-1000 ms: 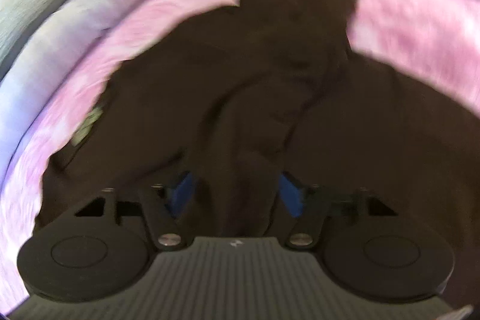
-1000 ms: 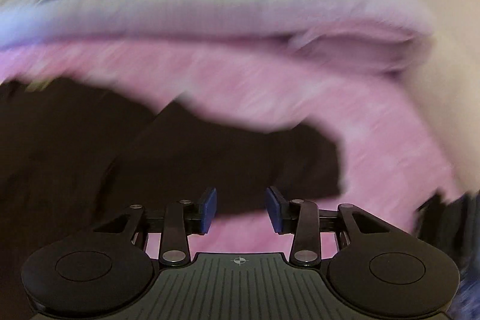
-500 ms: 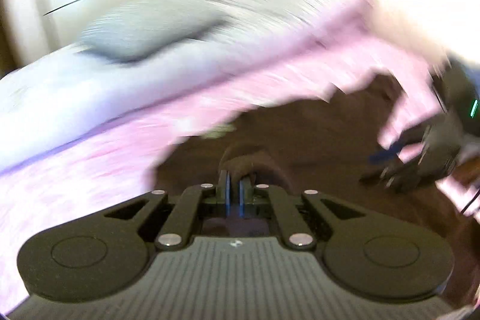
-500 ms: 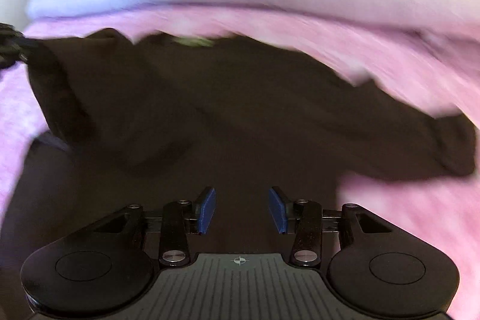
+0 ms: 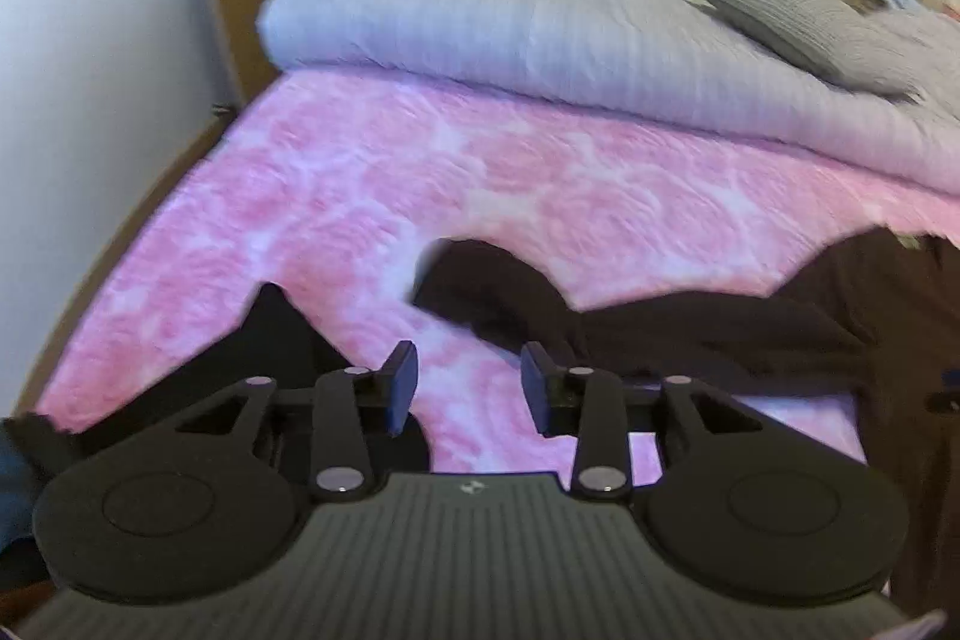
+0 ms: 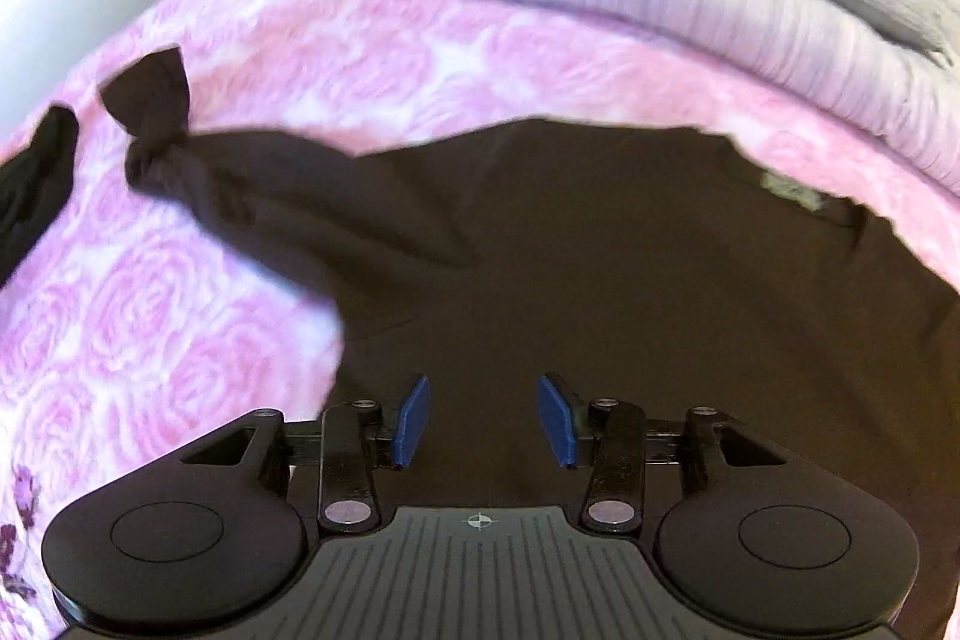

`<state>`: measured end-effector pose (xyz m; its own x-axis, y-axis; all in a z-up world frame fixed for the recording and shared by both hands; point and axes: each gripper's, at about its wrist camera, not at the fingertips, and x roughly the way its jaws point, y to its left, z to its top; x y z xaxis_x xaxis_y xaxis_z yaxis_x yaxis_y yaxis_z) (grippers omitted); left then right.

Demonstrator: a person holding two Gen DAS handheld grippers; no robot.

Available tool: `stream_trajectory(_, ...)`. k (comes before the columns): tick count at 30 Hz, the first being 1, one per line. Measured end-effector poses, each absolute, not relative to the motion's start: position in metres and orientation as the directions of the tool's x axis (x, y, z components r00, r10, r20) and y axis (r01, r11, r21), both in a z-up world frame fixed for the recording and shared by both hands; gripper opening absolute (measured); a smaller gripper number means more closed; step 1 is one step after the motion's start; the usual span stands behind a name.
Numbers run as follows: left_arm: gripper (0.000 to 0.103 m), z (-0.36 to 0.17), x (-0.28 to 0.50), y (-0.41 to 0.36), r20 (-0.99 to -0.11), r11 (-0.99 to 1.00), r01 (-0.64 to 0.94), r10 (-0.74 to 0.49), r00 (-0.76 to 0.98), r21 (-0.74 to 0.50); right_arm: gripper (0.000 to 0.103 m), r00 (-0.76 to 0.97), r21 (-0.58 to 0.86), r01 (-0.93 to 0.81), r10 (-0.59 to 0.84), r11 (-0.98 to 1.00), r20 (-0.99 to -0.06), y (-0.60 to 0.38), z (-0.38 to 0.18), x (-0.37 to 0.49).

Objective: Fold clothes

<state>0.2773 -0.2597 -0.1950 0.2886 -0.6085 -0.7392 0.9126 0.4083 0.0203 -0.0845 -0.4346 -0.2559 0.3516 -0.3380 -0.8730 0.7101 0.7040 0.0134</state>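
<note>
1. Pink bed (image 5: 540, 196), grey duvet (image 5: 540, 34) at its head.
2. Dark shirt (image 6: 600, 250) lies below the duvet, sleeve (image 6: 198, 172) flung out.
3. My left tongs (image 5: 468, 388) just opened, dropping it; now spread, empty.
4. Right tongs (image 6: 483, 421) spread over the shirt; folding comes next.

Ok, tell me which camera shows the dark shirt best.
The right wrist view: the dark shirt fills its centre, body spread on the pink blanket, one sleeve reaching left. The left wrist view catches only that sleeve and an edge at its right.
</note>
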Motion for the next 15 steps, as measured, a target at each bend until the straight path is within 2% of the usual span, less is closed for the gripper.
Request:
stream_trajectory(5, 0.041, -0.231, 0.291, -0.297, -0.789, 0.309, 0.950, -0.594, 0.156, -0.045, 0.046, 0.347, 0.007, 0.693, -0.326, 0.721, -0.879, -0.432, -0.260, -0.051)
stream_trajectory(7, 0.050, -0.242, 0.302, -0.321, -0.797, 0.299, 0.953, -0.588, 0.141, -0.052, 0.046, 0.354, 0.007, 0.681, -0.320, 0.732, -0.879, -0.428, -0.260, -0.038)
stream_trajectory(9, 0.053, -0.254, 0.317, -0.344, -0.804, 0.303, 0.951, -0.581, 0.130, -0.065, 0.046, 0.358, 0.001, 0.668, -0.320, 0.744, -0.877, -0.425, -0.262, -0.026)
stream_trajectory(12, 0.054, -0.272, 0.338, -0.378, -0.826, 0.354, 0.929, -0.551, 0.116, -0.107, 0.047, 0.358, -0.018, 0.653, -0.330, 0.757, -0.874, -0.421, -0.262, -0.018)
stream_trajectory(14, 0.047, -0.287, 0.344, -0.401, -0.847, 0.367, 0.923, -0.521, 0.102, -0.115, 0.047, 0.354, -0.033, 0.647, -0.338, 0.762, -0.872, -0.420, -0.264, -0.016)
stream_trajectory(15, 0.025, -0.296, 0.347, -0.411, -0.861, 0.376, 0.919, -0.500, 0.094, -0.119, 0.047, 0.350, -0.040, 0.646, -0.342, 0.762, -0.872, -0.420, -0.265, -0.017)
